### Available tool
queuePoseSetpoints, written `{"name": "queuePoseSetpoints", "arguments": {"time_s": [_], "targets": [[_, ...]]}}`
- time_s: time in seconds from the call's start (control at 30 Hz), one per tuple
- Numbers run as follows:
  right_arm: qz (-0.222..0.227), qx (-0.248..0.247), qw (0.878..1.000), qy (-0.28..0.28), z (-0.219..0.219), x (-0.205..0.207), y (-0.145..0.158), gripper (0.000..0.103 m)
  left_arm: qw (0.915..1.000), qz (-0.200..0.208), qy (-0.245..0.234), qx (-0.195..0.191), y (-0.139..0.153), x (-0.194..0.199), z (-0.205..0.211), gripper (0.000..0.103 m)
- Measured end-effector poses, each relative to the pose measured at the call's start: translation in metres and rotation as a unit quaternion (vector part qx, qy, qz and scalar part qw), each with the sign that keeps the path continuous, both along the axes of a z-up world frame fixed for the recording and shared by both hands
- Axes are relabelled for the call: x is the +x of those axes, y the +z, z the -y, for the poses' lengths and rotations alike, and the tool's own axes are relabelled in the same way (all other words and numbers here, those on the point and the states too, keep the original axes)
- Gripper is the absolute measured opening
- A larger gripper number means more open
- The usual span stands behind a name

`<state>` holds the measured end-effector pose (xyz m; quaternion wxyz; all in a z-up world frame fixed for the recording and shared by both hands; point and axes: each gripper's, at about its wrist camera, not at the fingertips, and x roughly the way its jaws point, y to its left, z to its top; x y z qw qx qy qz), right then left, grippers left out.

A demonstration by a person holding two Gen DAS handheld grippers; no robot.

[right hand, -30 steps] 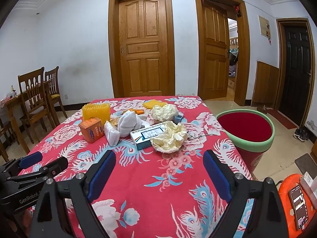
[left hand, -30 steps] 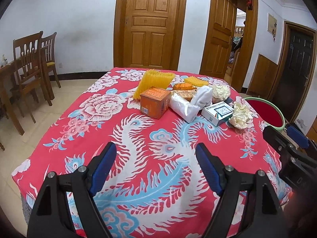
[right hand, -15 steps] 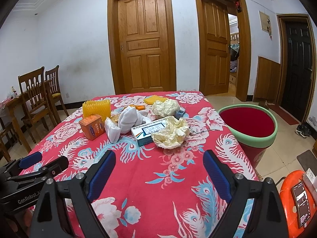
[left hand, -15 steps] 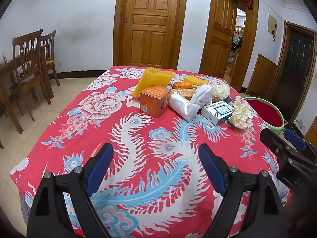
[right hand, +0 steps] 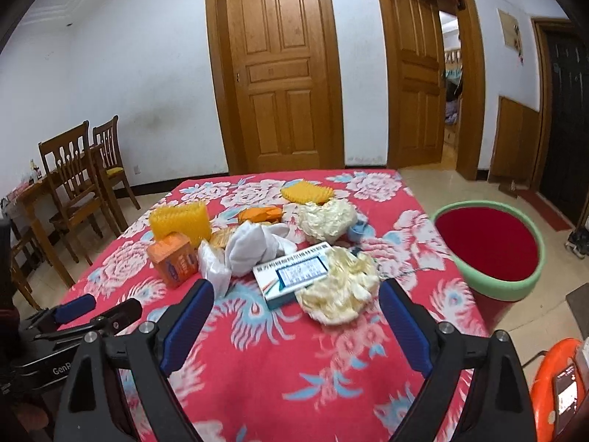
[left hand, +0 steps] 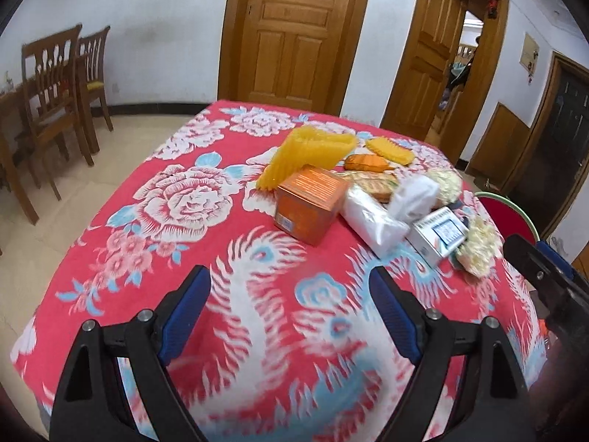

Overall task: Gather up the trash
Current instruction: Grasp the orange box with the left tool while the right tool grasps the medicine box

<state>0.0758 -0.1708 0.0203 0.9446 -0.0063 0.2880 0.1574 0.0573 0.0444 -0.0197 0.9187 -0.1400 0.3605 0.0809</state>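
Item: my left gripper (left hand: 291, 305) and right gripper (right hand: 296, 315) are gaping, empty; white bag (left hand: 371, 221) is hiding wrappers behind; bin (left hand: 504, 210) is showing cut off.

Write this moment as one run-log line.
phase: approach | left gripper: open, empty | right gripper: open, empty | trash pile: untouched | bin: beside table

Floral-clothed table (right hand: 294, 368): boxes (right hand: 291, 274), wrappers (right hand: 338, 294) on cloth.

Boxes, crumpled wrappers and yellow trays — trash (right hand: 272, 243) — clustered mid-table beside the red bin (right hand: 489, 250).
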Motion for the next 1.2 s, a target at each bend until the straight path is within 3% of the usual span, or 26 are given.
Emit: {"name": "queuePoseSetpoints", "arguments": {"time_s": [0.1, 0.23, 0.33, 0.57, 0.7, 0.83, 1.0, 1.07, 1.1, 1.13, 1.2], "targets": [[-0.017, 0.003, 1.0, 0.009, -0.005, 0.019, -0.001, 0.093, 0.9996, -0.015, -0.011, -0.019, -0.002, 0.019, -0.012, 0.087], [-0.049, -0.012, 0.998, 0.032, -0.017, 0.048, -0.008, 0.098, 0.9987, -0.031, -0.038, -0.015, -0.005, 0.043, -0.015, 0.087], [-0.073, -0.039, 0.995, 0.051, -0.024, 0.067, -0.017, 0.103, 0.9966, -0.044, -0.068, -0.017, -0.008, 0.061, -0.014, 0.087], [-0.119, -0.123, 0.981, 0.096, -0.026, 0.108, -0.044, 0.103, 0.9924, -0.066, -0.104, -0.002, -0.022, 0.094, -0.015, 0.087], [-0.136, -0.121, 0.976, 0.121, -0.027, 0.122, -0.047, 0.103, 0.9891, -0.062, -0.133, -0.009, -0.024, 0.105, -0.016, 0.087], [-0.155, -0.119, 0.968, 0.157, -0.03, 0.131, -0.048, 0.103, 0.9854, -0.061, -0.159, 0.005, -0.023, 0.106, -0.009, 0.074], [-0.163, -0.146, 0.956, 0.196, -0.042, 0.128, -0.052, 0.103, 0.9838, -0.063, -0.168, 0.009, -0.023, 0.103, -0.004, 0.072], [-0.158, -0.17, 0.952, 0.201, -0.049, 0.126, -0.056, 0.103, 0.9841, -0.063, -0.166, 0.008, -0.024, 0.103, -0.004, 0.067], [-0.158, -0.174, 0.952, 0.198, -0.051, 0.127, -0.057, 0.103, 0.9847, -0.062, -0.162, 0.012, -0.023, 0.103, -0.004, 0.055], [-0.162, -0.167, 0.953, 0.194, -0.051, 0.128, -0.058, 0.103, 0.985, -0.062, -0.16, 0.018, -0.023, 0.102, -0.004, 0.05], [-0.166, -0.151, 0.957, 0.184, -0.049, 0.13, -0.057, 0.097, 0.9857, -0.061, -0.153, 0.032, -0.022, 0.099, -0.003, 0.05]]}}
